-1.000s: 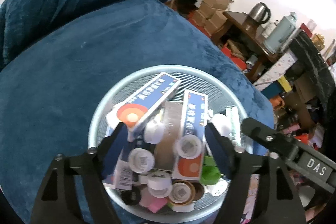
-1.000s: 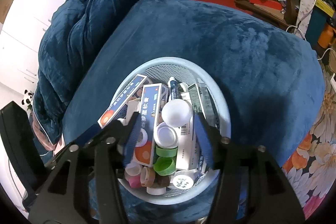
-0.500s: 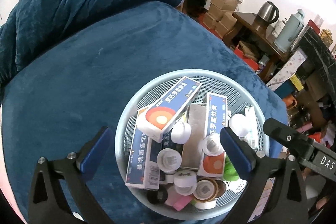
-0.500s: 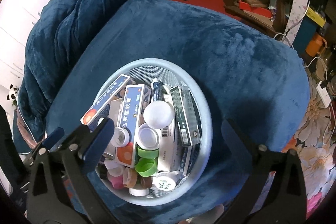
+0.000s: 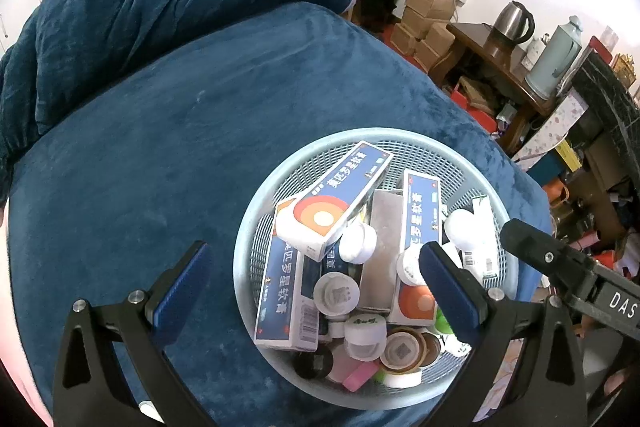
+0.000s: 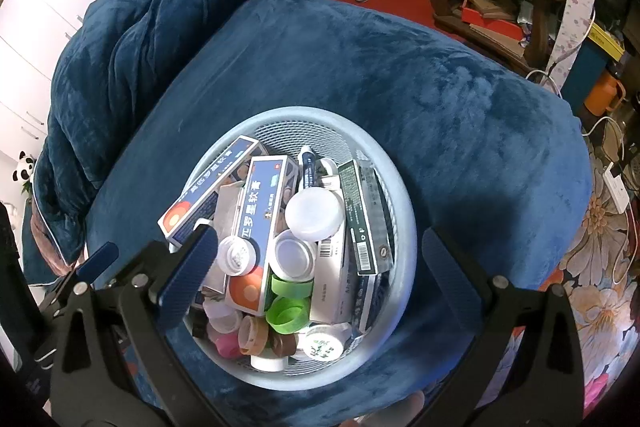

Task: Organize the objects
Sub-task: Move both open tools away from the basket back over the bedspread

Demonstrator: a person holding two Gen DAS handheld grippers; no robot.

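Fingers of both the left gripper and right gripper are spread wide and hold nothing, poised above a pale blue mesh basket on a soft, plush blue blanket. Glossy cardboard boxes lean loosely over round plastic caps, so nudging one could probably topple the heap or tip the basket on its yielding base.
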